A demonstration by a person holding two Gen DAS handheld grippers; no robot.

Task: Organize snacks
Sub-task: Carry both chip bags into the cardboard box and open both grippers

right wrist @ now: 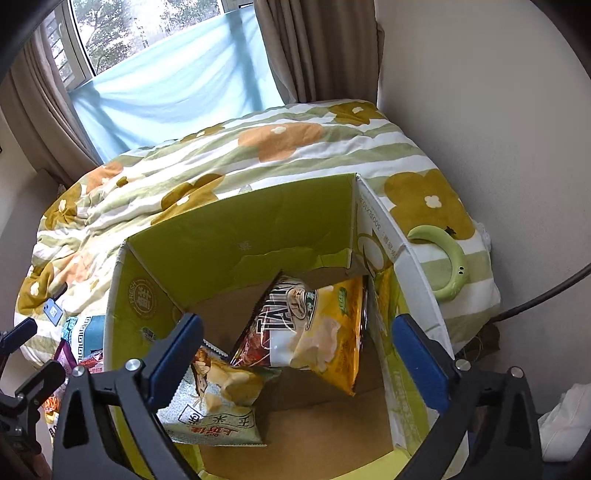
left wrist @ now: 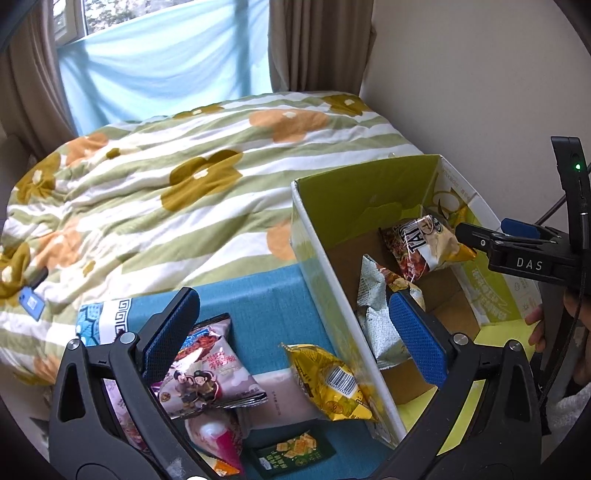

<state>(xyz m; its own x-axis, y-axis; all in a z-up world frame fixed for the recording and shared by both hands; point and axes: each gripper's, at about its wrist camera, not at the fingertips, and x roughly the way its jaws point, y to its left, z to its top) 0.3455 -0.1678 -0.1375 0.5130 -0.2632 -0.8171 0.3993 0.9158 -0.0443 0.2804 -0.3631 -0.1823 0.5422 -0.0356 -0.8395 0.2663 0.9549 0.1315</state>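
Two snack bags lie in the green cardboard box [right wrist: 236, 229] on the bed: my right claw [right wrist: 295, 354] gapes wide above the yellow chip bag [right wrist: 325, 332], gripping nothing. My left claw [left wrist: 291, 339] hangs open over the gold packet [left wrist: 328, 384] outside.

Daylight through a window [right wrist: 147, 33] with brown curtains [right wrist: 317, 48] falls on a floral-quilted bed [left wrist: 166, 192] beside a cream wall [right wrist: 498, 110].

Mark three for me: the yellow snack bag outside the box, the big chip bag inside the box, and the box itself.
yellow snack bag [left wrist: 328, 384]: left wrist view, near its barcode.
big chip bag [right wrist: 314, 328]: right wrist view, middle of its front.
box [right wrist: 236, 236]: right wrist view, green inner far wall.
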